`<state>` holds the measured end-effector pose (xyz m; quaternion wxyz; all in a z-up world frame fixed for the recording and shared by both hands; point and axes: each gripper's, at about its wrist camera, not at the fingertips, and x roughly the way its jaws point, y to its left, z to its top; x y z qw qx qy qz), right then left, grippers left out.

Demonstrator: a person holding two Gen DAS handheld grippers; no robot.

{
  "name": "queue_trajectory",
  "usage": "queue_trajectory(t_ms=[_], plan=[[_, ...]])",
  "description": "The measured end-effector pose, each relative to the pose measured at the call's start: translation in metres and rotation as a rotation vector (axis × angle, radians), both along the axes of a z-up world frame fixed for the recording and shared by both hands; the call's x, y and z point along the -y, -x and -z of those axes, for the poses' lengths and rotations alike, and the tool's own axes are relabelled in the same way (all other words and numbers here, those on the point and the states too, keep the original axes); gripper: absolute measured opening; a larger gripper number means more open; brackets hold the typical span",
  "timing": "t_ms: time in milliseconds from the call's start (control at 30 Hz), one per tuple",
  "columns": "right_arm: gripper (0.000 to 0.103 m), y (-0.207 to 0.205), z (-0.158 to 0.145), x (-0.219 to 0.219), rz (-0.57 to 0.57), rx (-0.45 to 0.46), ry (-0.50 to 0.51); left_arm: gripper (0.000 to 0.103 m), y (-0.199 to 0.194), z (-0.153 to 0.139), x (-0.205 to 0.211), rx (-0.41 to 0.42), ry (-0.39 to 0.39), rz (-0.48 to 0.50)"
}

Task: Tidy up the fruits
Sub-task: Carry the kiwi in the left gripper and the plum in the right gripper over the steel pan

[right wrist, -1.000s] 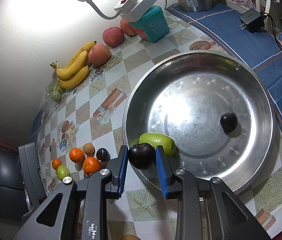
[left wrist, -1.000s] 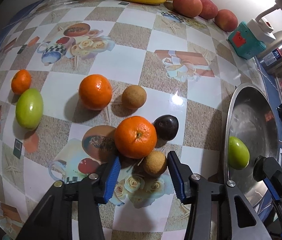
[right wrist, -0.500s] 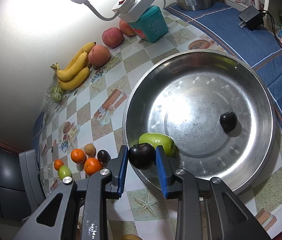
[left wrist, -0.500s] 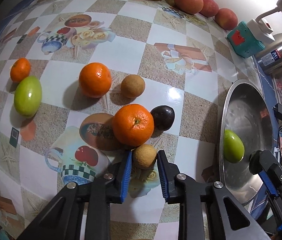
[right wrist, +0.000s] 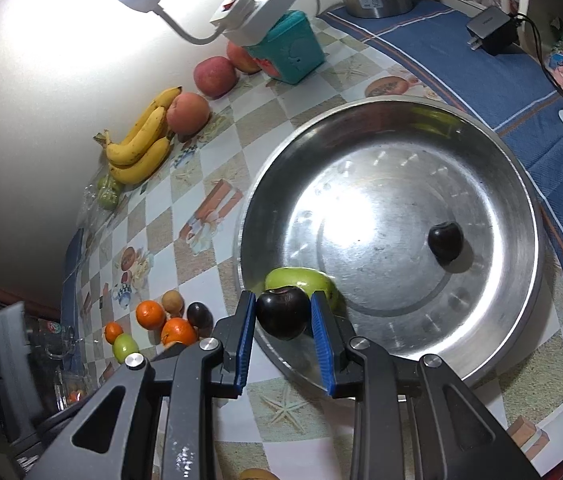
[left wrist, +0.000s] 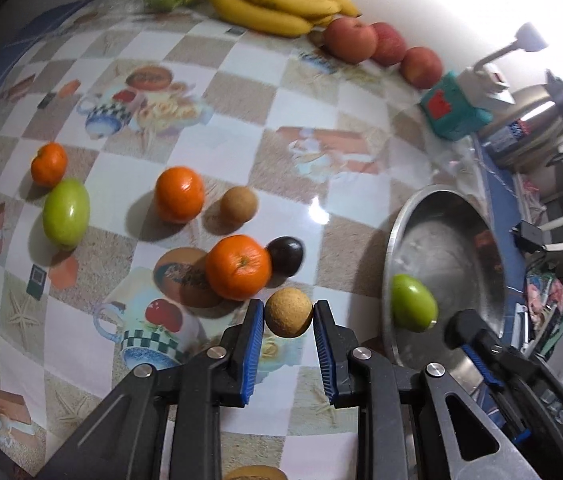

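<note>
Your left gripper [left wrist: 288, 317] has just closed on the small brown fruit [left wrist: 288, 312] and lifted it off the worktop [left wrist: 361, 256], clear of the orange [left wrist: 238, 267]; it can go to the metal bowl [left wrist: 441, 216] next. Your right gripper [right wrist: 282, 317] has not moved, clamped on a dark plum [right wrist: 282, 313] at the bowl's near rim, just in front of the green fruit [right wrist: 301, 280] inside.
</note>
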<state>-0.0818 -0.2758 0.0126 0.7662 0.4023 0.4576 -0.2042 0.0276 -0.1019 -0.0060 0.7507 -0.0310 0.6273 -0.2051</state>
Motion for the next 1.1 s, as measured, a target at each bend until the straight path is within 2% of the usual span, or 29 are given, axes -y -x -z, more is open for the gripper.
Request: queue_trajectory(t_ms=[300,467,733,1100], plan=[[0.029,0.018,0.01,0.023,0.089,-0.054,0.001,0.027,0.024,-0.014,0.031,0.061,0.038,0.179],[0.029,0.031,0.012,0.036,0.133,-0.061,-0.014,0.027,0.038,-0.01,0.058,0.073,0.06,0.265],[0.029,0.046,0.017,0.045,0.163,-0.093,-0.028,0.027,0.05,-0.005,0.083,0.056,0.102,0.351],[0.03,0.05,0.022,0.045,0.158,-0.127,-0.028,0.027,0.062,0.018,0.103,0.012,0.063,0.411]])
